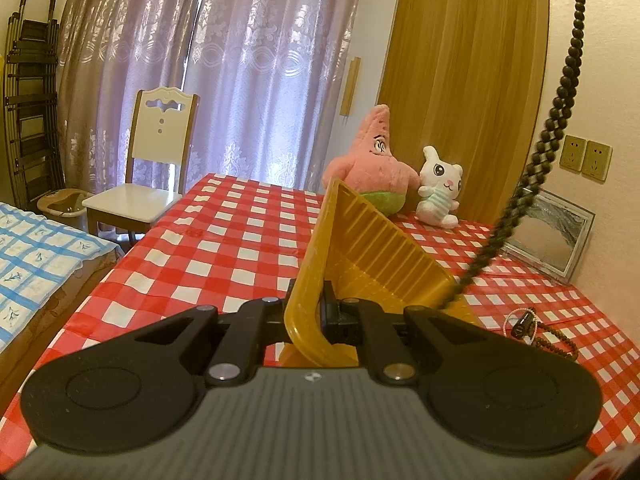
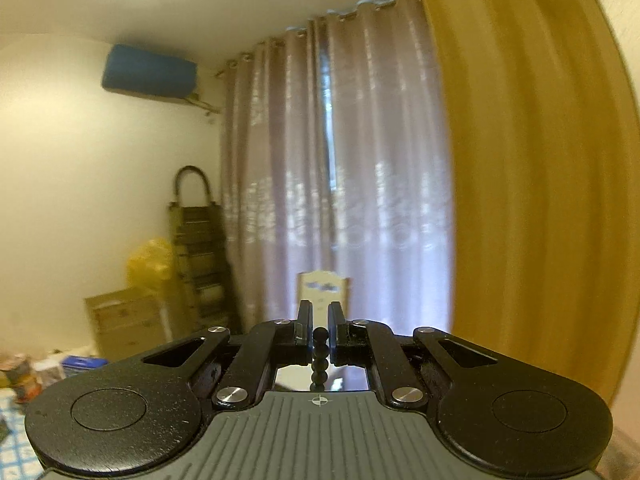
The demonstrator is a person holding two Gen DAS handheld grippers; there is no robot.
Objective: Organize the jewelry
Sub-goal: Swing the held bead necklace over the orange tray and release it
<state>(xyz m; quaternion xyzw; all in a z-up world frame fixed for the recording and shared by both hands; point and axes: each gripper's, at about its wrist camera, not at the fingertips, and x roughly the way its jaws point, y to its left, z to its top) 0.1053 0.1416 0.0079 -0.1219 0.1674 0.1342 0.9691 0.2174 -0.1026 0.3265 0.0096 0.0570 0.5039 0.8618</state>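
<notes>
Left gripper point(image 1: 320, 312): clamped on tilted yellow tray point(image 1: 376, 256), steadying it, probably to receive beads.
Right gripper point(image 2: 320, 330): pinching bead necklace point(image 2: 320, 356), lifted so the strand hangs.

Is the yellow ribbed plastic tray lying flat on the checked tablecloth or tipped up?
Tipped up. The left gripper is shut on the yellow ribbed plastic tray's rim, tilting it steeply above the red-and-white checked tablecloth.

The left wrist view sits low and close over the checked table point(image 1: 224, 236), tilted slightly downward toward the curtain point(image 1: 240, 60). The right wrist view looks level, higher, across the room. Both share the curtain, the white chair point(image 1: 156, 152) and the wooden door point(image 2: 532, 160).
</notes>
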